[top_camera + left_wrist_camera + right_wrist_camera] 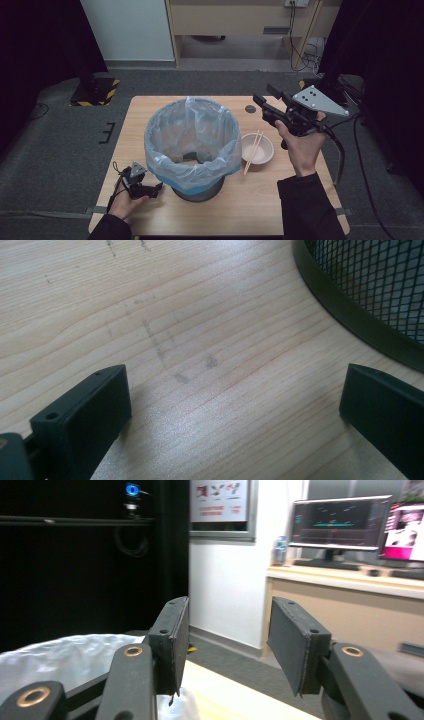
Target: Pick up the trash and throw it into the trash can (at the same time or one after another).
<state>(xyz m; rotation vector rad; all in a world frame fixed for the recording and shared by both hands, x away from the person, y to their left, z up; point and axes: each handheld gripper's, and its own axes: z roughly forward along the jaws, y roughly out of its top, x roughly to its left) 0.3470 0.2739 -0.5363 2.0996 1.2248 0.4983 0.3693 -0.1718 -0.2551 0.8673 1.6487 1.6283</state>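
Bin [194, 145] sits mid-frame on the desk [150, 107], bag [165, 127] inside it. Just right of it, a bowl [264, 154] with chopsticks [253, 150] lying across. Small disc [250, 109] above the bowl. Left gripper [157, 189] at lower left beside the bin, right gripper [261, 104] at upper right.

Centre: black mesh bin [200, 187] lined with a clear plastic bag [192, 135] blocks the middle of the light wooden table [150, 215].
Right: pale round bowl [258, 149] with wooden chopsticks [253, 151] sits just beside the bin; narrow gap between.
Front-left: left gripper [159, 189], jaws apart, near the bin base [350, 315]; bare wood between them.
Front edge: bare.
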